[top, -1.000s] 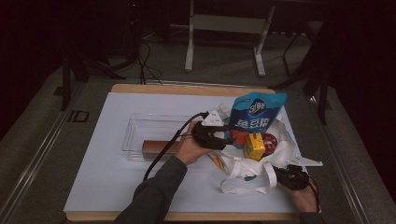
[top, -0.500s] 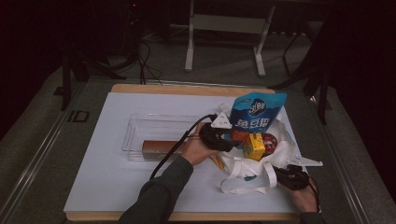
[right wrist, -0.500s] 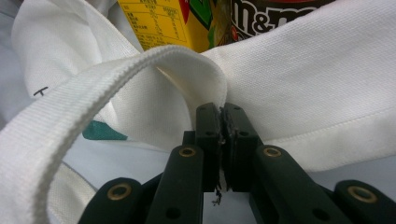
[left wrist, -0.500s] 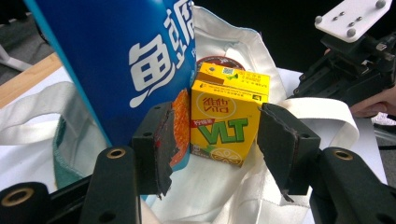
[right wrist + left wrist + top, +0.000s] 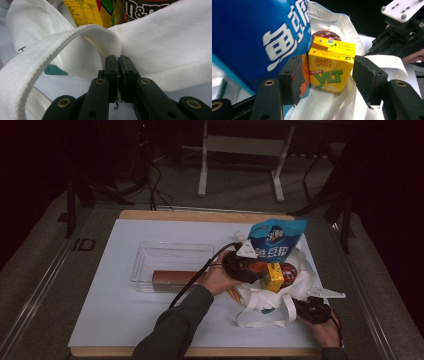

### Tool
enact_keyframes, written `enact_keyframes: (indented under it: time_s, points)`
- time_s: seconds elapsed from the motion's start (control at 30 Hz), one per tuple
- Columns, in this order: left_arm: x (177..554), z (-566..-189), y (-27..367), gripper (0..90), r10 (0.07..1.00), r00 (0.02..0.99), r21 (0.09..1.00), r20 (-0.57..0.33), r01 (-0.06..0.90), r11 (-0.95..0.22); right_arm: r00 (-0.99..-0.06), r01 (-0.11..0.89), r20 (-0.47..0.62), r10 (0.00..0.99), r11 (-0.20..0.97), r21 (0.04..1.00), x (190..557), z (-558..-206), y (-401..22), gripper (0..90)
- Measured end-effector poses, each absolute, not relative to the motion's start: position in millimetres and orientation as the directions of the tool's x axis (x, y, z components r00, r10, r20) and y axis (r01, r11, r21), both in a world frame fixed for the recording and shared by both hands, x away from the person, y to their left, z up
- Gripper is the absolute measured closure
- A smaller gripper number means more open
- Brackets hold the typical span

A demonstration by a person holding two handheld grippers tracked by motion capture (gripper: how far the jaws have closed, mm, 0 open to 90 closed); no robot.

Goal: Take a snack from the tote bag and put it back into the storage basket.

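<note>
Left gripper [image 5: 250, 268] sits at the mouth of the white tote bag [image 5: 300, 280], right of the middle of the white surface [image 5: 110, 310]. Left gripper view: fingers [image 5: 294, 77] released, just been opening, standing either side of the yellow VLT drink carton [image 5: 330, 72]. Right pad clear of the carton; left pad close beside it, contact can't be told. Carton upright in the bag, blue snack pouch [image 5: 262, 35] just beside it on the left, dark round lid [image 5: 325, 35] behind it. The high view gives none of that finger detail, just carton [image 5: 273, 277] and pouch [image 5: 276, 240] poking out of the bag.

Right gripper [image 5: 312, 310] at the bag's near right corner. Right gripper view: fingers [image 5: 112, 72] clenched on the bag's white cloth [image 5: 160, 50] where the strap [image 5: 50, 50] meets the rim. An M&M's pack [image 5: 147, 7] and the carton's printed side [image 5: 85, 12] show above the cloth.

High view, left of the bag: clear plastic tray [image 5: 170, 257] with a brown bar [image 5: 172, 277] at its near edge. The pouch crowds the left finger. Left forearm [image 5: 175, 325] and cable [image 5: 200, 275] cross the surface in front of the tray.
</note>
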State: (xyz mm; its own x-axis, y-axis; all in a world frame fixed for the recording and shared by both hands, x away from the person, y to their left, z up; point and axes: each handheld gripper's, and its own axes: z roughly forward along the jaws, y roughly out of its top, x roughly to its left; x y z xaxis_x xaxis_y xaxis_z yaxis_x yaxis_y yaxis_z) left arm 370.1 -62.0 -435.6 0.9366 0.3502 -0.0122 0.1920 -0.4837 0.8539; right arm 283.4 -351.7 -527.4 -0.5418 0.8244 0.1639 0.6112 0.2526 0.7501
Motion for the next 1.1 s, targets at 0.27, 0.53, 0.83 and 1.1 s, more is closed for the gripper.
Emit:
enact_keyframes:
  time_s: [0.27,0.53,0.83,1.1]
  points:
    - [376.3,-440.8,-73.9,32.2,0.338,0.941,0.834,-0.017,0.199,-0.514,-0.542,0.611,0.164,0.824,0.252,0.75,283.4,-527.4,-351.6,85.6]
    - [378.8,-443.2,-86.8,26.2,0.321,0.947,0.816,-0.003,0.188,-0.547,-0.542,0.611,0.164,0.824,0.253,0.75,283.4,-527.3,-351.6,85.6]
    - [385.4,-448.7,-102.3,19.7,0.306,0.952,0.8,-0.02,0.198,-0.566,-0.544,0.612,0.165,0.823,0.254,0.749,283.7,-527.3,-351.8,85.6]
    - [389.6,-451.1,-116.4,17.3,0.279,0.96,0.788,-0.023,0.19,-0.586,-0.544,0.611,0.163,0.823,0.256,0.749,283.7,-527.2,-351.8,85.6]
